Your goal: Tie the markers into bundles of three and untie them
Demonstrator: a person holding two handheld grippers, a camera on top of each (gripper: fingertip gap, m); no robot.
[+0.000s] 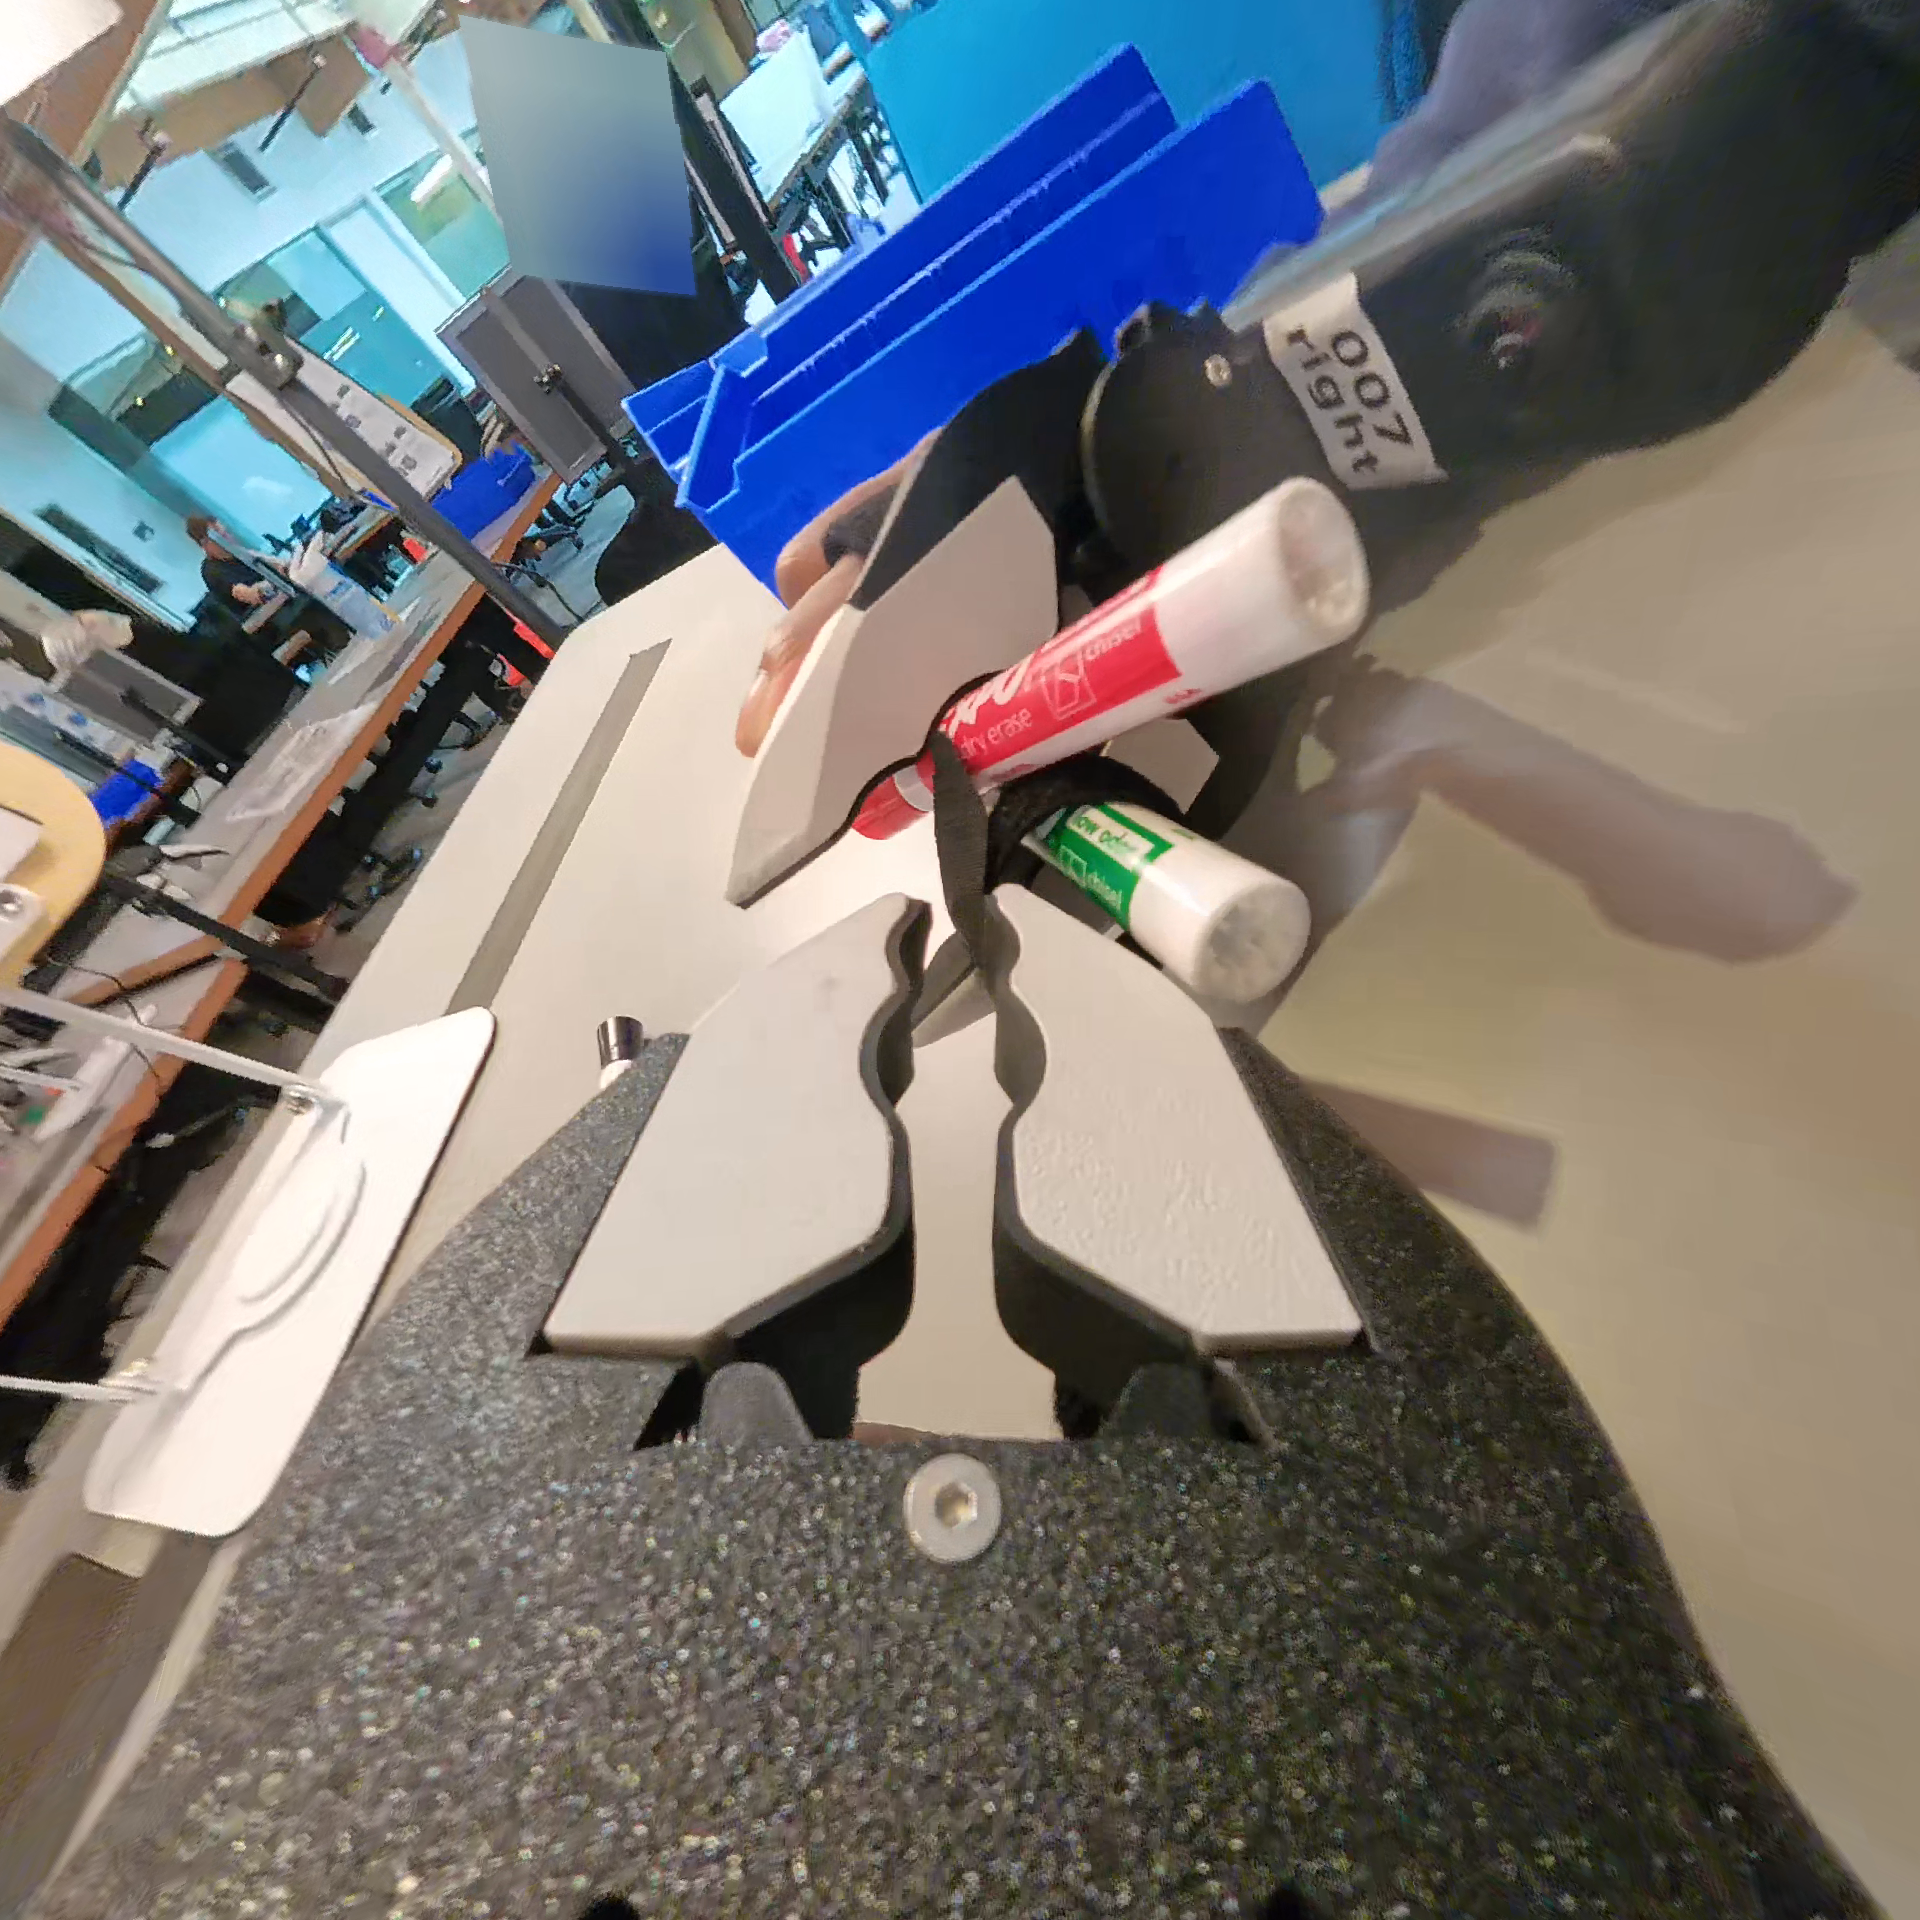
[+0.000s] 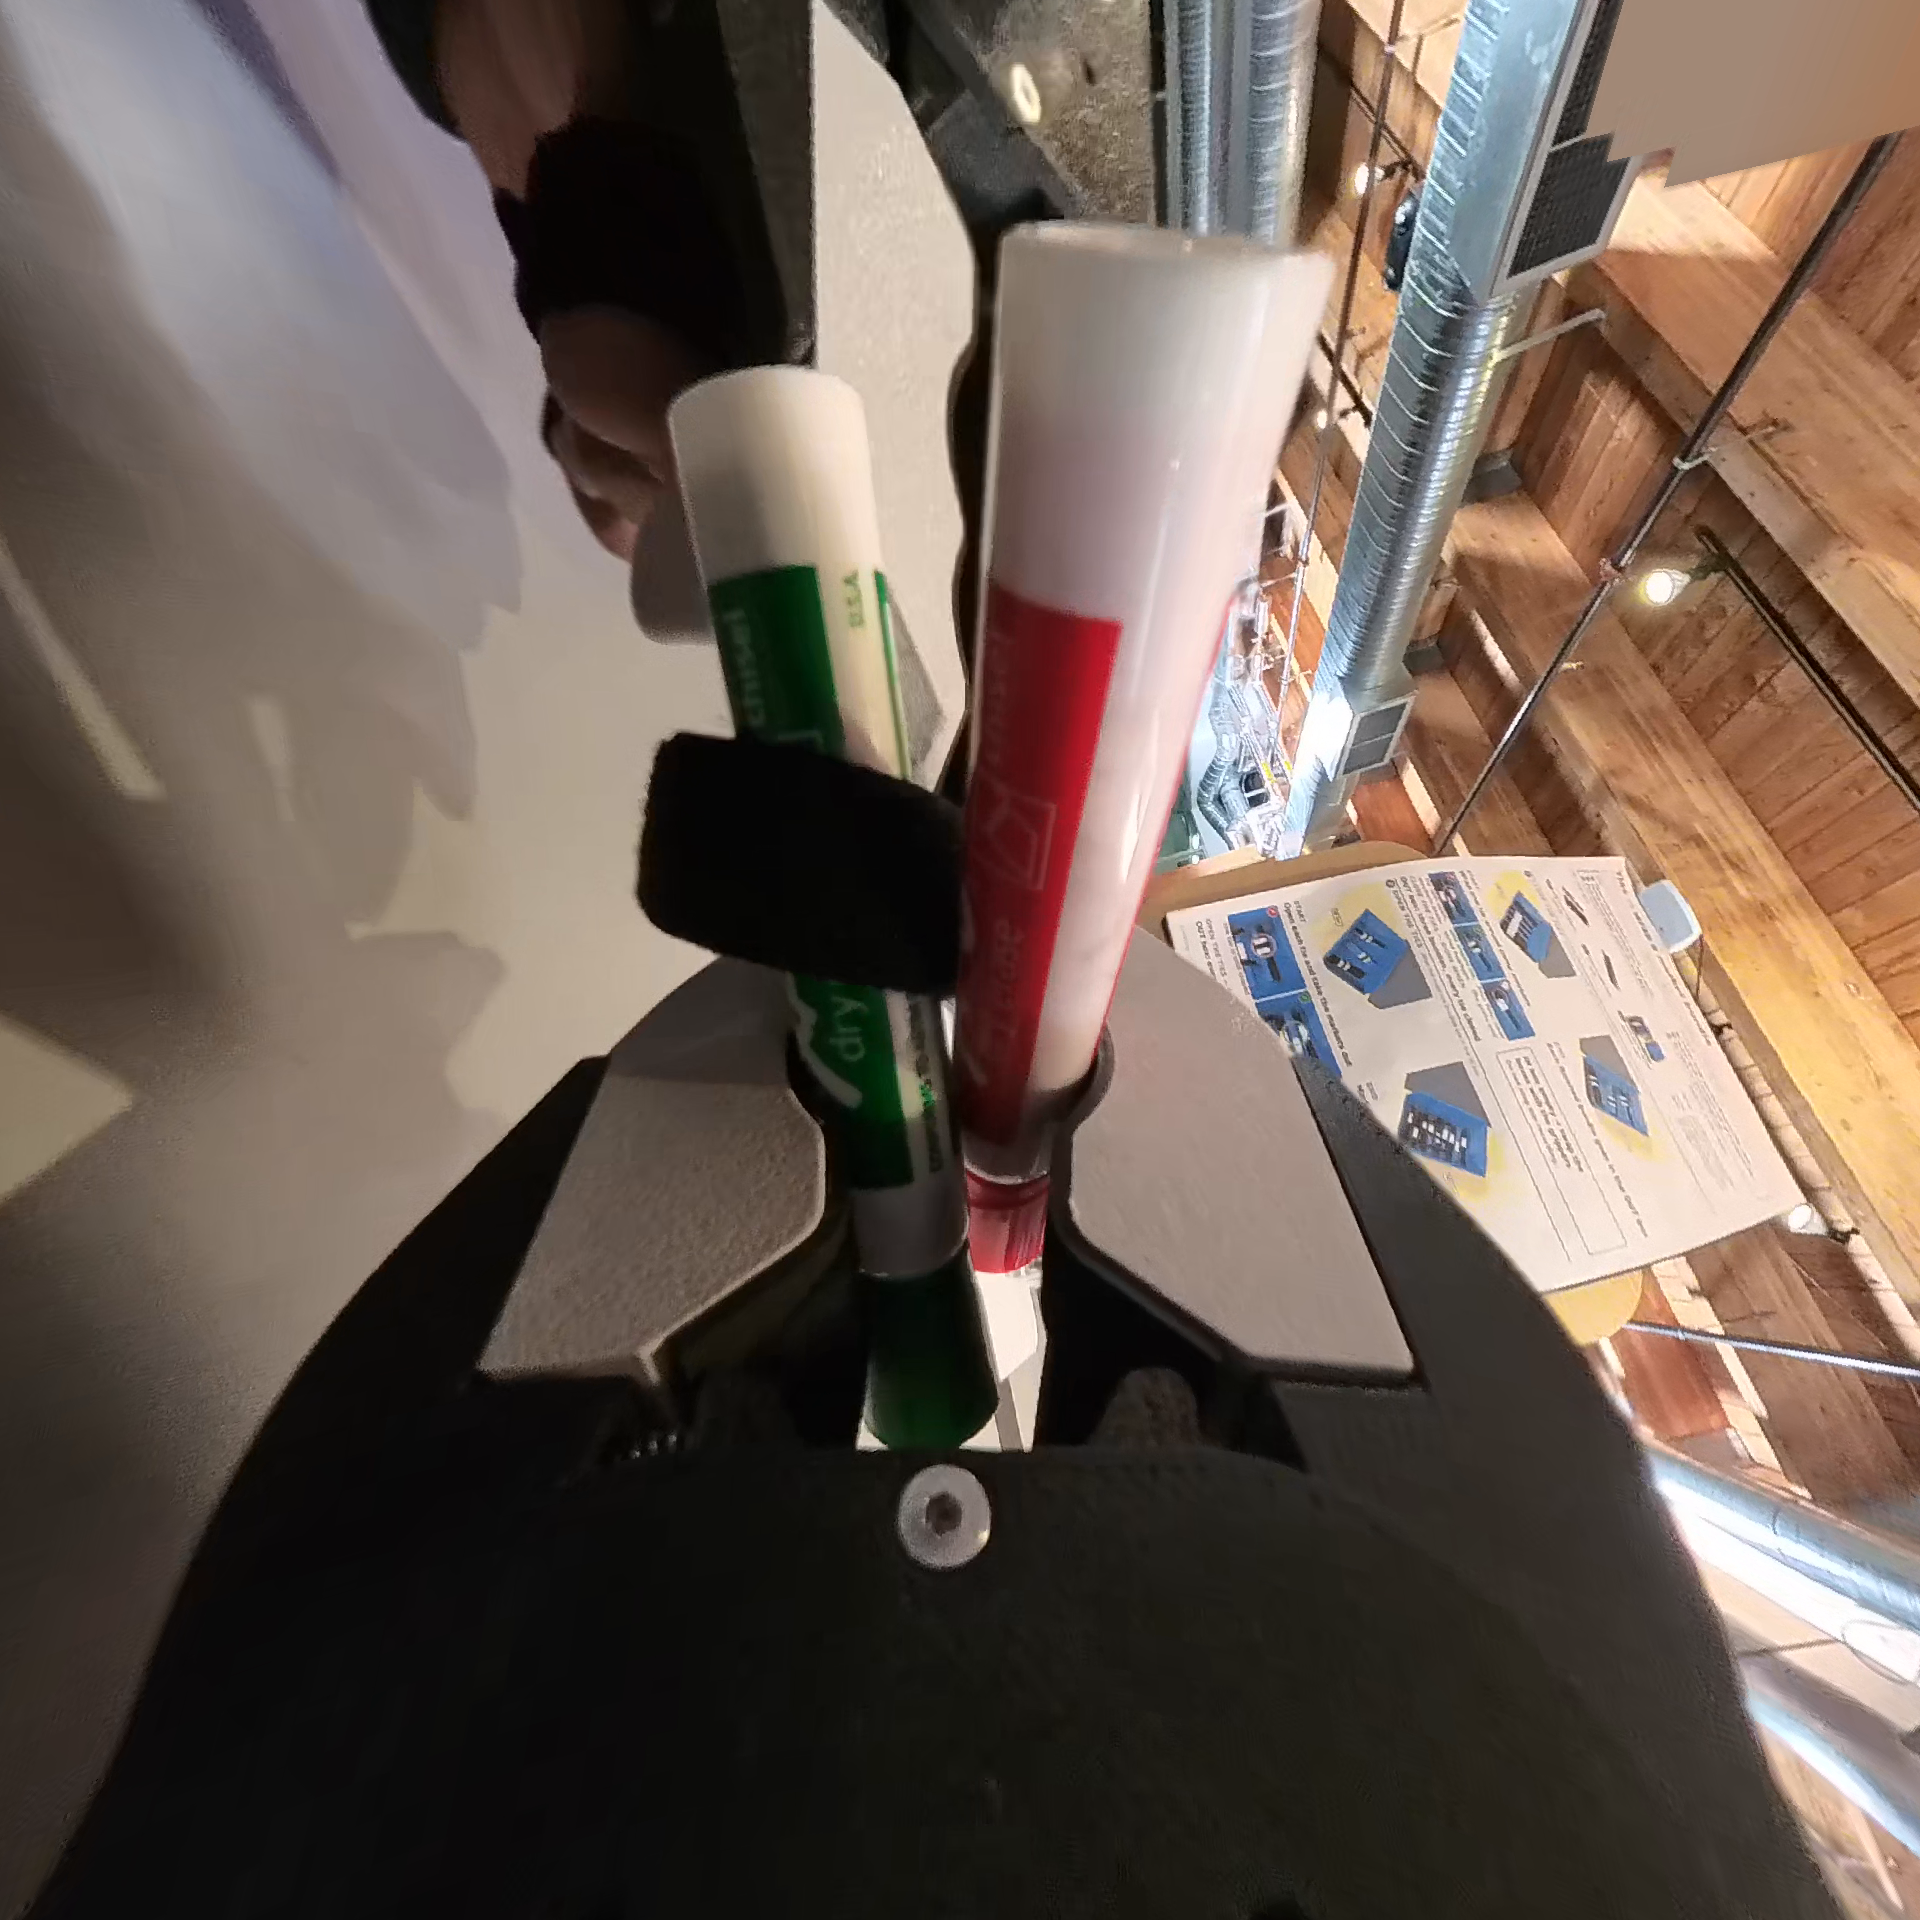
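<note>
My right gripper (image 2: 951, 1070) clamps the red marker (image 2: 1081, 748) and green marker (image 2: 800, 665) aloft while my left gripper (image 1: 961, 935) pinches the black strap (image 1: 961, 831) looped around them, so, I judge, the bundle is half-finished, no third marker visible.

Left gripper (image 1: 961, 935): seen from its own wrist camera, grey-faced fingers (image 1: 790, 1132) nearly together, tips pinching a thin black strap (image 1: 961, 831); a narrow gap remains behind the tips.

Right gripper (image 2: 956, 1101): fingers (image 2: 1216, 1164) closed around the lower barrels of a red marker (image 2: 1049, 831) and a green marker (image 2: 831, 1039), both projecting forward between them. In the left wrist view the same tool (image 1: 935, 675) appears farther off, tilted, with a bare hand (image 1: 800, 613) partly visible behind its finger plate.
</note>
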